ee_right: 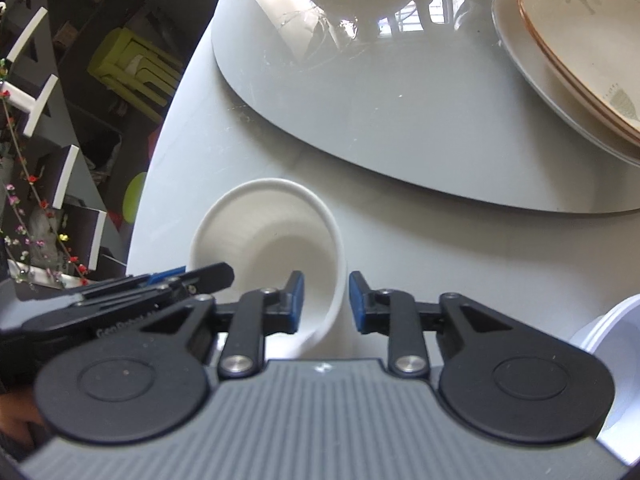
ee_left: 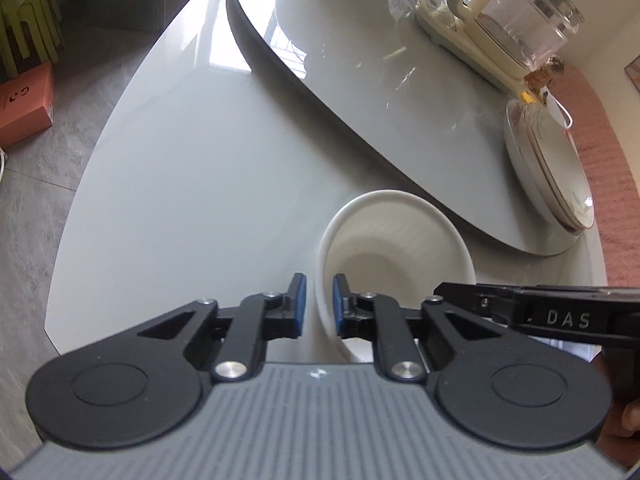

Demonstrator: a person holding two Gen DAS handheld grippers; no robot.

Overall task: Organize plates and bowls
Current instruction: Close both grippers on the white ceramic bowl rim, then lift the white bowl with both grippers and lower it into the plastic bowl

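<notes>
A white bowl (ee_left: 394,240) (ee_right: 276,236) stands on the grey table near its front edge. My left gripper (ee_left: 319,304) straddles the bowl's left rim, one blue pad inside and one outside, with small gaps to the wall. My right gripper (ee_right: 325,300) straddles the bowl's right rim the same way, jaws apart and not pressing the wall. Each gripper shows in the other's view: the right gripper (ee_left: 520,304), the left gripper (ee_right: 192,276). A stack of cream plates with brown rims (ee_left: 548,168) (ee_right: 576,48) lies on the raised turntable (ee_right: 400,112).
A glass kettle on a cream base (ee_left: 508,20) stands at the turntable's far side. White stacked bowls (ee_right: 616,344) sit at the right edge of the right wrist view. Green stools (ee_right: 132,68) and an orange box (ee_left: 24,104) are on the floor beyond the table.
</notes>
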